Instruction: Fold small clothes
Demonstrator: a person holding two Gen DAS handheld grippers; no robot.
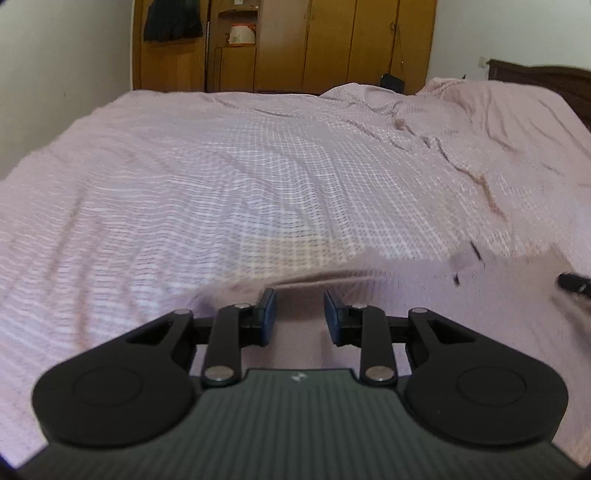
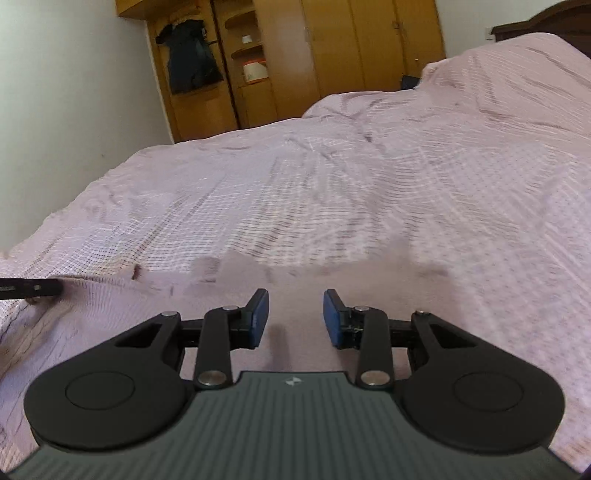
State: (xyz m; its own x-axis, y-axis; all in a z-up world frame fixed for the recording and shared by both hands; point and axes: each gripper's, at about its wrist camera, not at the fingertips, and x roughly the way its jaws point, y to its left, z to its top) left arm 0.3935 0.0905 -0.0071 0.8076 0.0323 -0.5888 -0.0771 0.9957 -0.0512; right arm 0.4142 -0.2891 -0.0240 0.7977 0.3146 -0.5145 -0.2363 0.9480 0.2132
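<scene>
A small pale pink garment [image 1: 424, 295] lies flat on the bed under both grippers; it nearly matches the bedspread. It also shows in the right wrist view [image 2: 295, 291]. My left gripper [image 1: 299, 301] is open, just above the garment's far edge, with nothing between the pads. My right gripper [image 2: 295, 301] is open and empty, low over the garment. The tip of the right gripper [image 1: 572, 282] shows at the right edge of the left wrist view. The tip of the left gripper [image 2: 33, 288] shows at the left edge of the right wrist view.
The pink checked bedspread [image 1: 258, 166] covers the whole bed, with wrinkles and a raised pillow mound [image 1: 498, 99] at the far right. A wooden wardrobe [image 1: 332, 44] with a dark hanging garment [image 1: 171, 22] stands beyond the bed. A dark headboard [image 1: 546, 81] is at the right.
</scene>
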